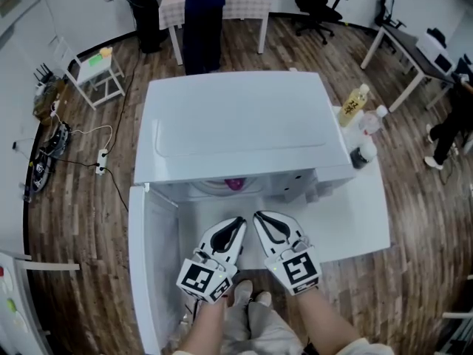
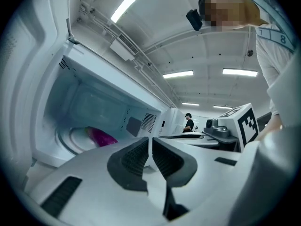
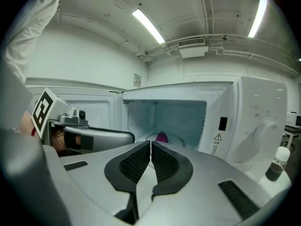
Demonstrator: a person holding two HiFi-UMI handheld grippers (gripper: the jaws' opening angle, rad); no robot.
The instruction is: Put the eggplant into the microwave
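Observation:
The purple eggplant [image 1: 234, 184] lies on the turntable inside the white microwave [image 1: 236, 124], whose door [image 1: 151, 257] hangs open to the left. It shows low in the cavity in the left gripper view [image 2: 101, 137] and in the right gripper view [image 3: 161, 137]. My left gripper [image 1: 238, 222] and right gripper [image 1: 260, 217] are side by side in front of the opening, outside the cavity. Both are shut with nothing between their pads, as the left gripper [image 2: 151, 142] and the right gripper [image 3: 151, 145] show in their own views.
The microwave stands on a white table [image 1: 362, 220]. A yellow-labelled bottle [image 1: 355, 103] and a dark-based bottle [image 1: 364, 154] stand to its right. A power strip [image 1: 101, 161] and cables lie on the wood floor at left. A person [image 1: 203, 21] stands beyond the microwave.

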